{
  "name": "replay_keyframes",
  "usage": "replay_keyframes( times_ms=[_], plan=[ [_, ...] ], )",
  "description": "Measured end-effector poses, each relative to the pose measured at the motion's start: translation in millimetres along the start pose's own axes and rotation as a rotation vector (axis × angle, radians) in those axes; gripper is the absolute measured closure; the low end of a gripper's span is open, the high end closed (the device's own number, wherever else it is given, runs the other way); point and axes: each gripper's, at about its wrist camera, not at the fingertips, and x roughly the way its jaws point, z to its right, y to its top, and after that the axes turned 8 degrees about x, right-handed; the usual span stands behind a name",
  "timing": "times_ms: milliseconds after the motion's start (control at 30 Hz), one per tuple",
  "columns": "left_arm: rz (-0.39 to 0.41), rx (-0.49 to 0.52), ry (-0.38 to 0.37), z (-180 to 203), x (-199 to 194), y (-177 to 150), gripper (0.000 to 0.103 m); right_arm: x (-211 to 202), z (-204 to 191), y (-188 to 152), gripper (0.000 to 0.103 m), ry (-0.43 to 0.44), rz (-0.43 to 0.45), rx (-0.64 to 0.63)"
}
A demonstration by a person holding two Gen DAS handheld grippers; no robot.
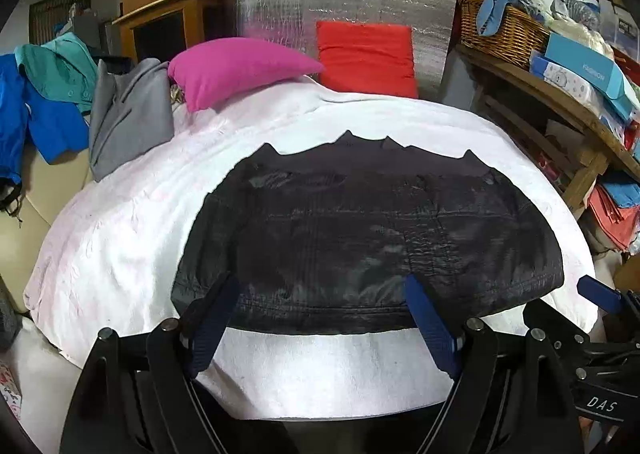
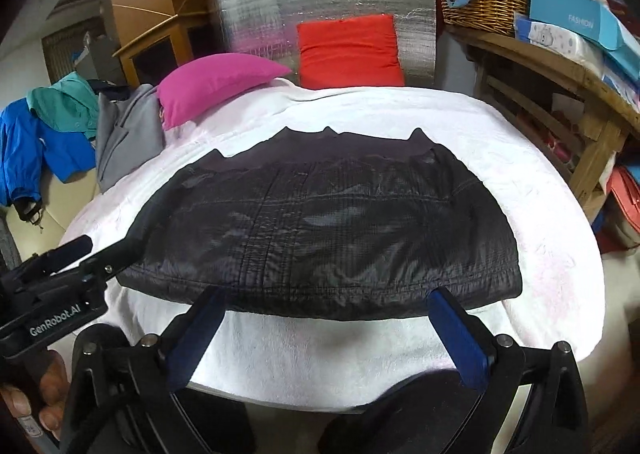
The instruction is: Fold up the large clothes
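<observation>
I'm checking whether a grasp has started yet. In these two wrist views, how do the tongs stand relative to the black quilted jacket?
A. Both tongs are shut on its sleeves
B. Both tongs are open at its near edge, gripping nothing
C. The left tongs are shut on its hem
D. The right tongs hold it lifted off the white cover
B: the left tongs and right tongs are spread wide at the near hem of the black quilted jacket, which lies flat on the white cover.

1 black quilted jacket [image 1: 360, 230], 1 white blanket [image 1: 120, 238], 2 cushions: pink [image 1: 236, 66], red [image 1: 366, 54]. 1 wicker basket [image 1: 500, 30], 1 grey garment [image 1: 128, 114], 2 tongs: left [image 1: 320, 294], right [image 2: 328, 302].
</observation>
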Motion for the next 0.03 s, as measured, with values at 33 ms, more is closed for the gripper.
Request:
replay_keyframes(
  times_ms=[33],
  plan=[
    [-0.001,0.003,0.002,-0.5,-0.5,0.7,0.017,-0.9,0.0,0.3,0.001,-0.003,0.004,0.000]
  ],
)
